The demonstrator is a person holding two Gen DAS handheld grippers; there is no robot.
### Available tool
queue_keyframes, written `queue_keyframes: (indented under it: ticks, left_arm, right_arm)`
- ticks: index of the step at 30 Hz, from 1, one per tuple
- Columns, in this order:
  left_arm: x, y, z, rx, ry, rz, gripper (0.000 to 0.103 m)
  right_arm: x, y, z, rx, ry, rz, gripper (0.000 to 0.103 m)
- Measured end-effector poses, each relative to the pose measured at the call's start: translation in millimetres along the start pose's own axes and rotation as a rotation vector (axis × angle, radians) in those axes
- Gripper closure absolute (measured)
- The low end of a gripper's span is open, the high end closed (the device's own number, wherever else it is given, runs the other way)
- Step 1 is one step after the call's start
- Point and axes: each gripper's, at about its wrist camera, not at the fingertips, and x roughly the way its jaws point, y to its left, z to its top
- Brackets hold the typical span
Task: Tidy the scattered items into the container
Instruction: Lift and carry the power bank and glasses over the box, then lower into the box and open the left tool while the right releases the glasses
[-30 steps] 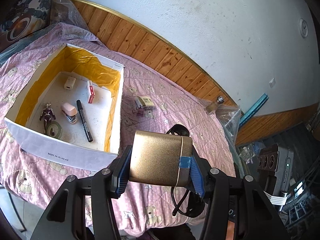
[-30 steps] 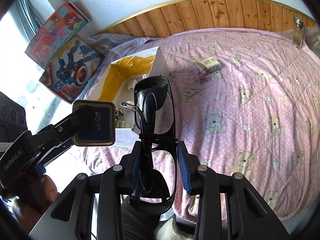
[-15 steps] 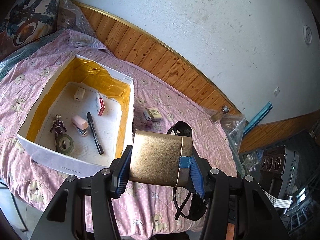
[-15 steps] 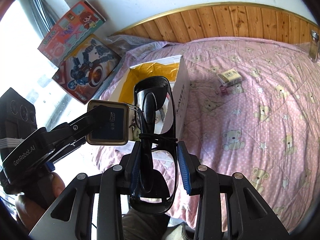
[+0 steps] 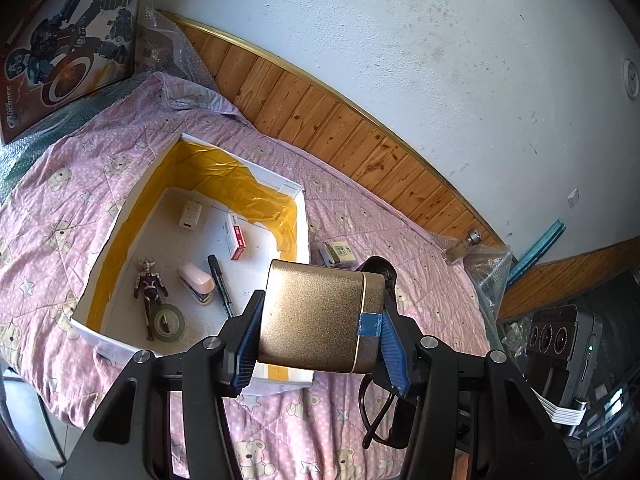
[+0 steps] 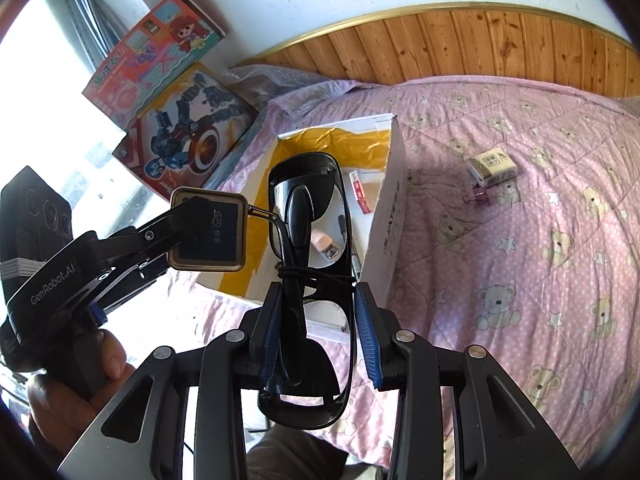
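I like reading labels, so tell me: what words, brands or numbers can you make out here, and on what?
"GenRobot.AI": on the side of the left gripper.
Gold tin: dark label, print too blurred.
White box: side lettering unreadable.
Two toy boxes, small carton on the quilt: print too small.
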Motion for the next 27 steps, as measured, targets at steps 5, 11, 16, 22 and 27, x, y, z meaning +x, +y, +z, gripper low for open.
queue_keyframes:
  ticks: [5, 11, 16, 22, 27]
  left_arm:
    - [3, 12, 15, -0.002, -0.008, 0.031, 0.049]
    - [12, 23, 33, -0.001, -0.01, 0.068, 0.049]
    - [26, 34, 47, -0.015, 0.0, 0.104, 0.049]
    - [48, 49, 64, -0.052, 0.035, 0.126, 0.049]
    - [66, 55, 76, -0.049, 0.058, 0.172, 0.049]
  right_arm:
    - [13, 2, 12, -0.005, 0.008, 0.015, 0.067]
    - [31, 0, 27, -0.006, 0.026, 0.023, 0.067]
    - [43, -6, 43, 0.001, 0.03, 0.027, 0.067]
    - [58, -13, 64, 0.011, 0.032, 0.017, 0.067]
    - [72, -21, 78, 0.03, 0.04, 0.006, 0.067]
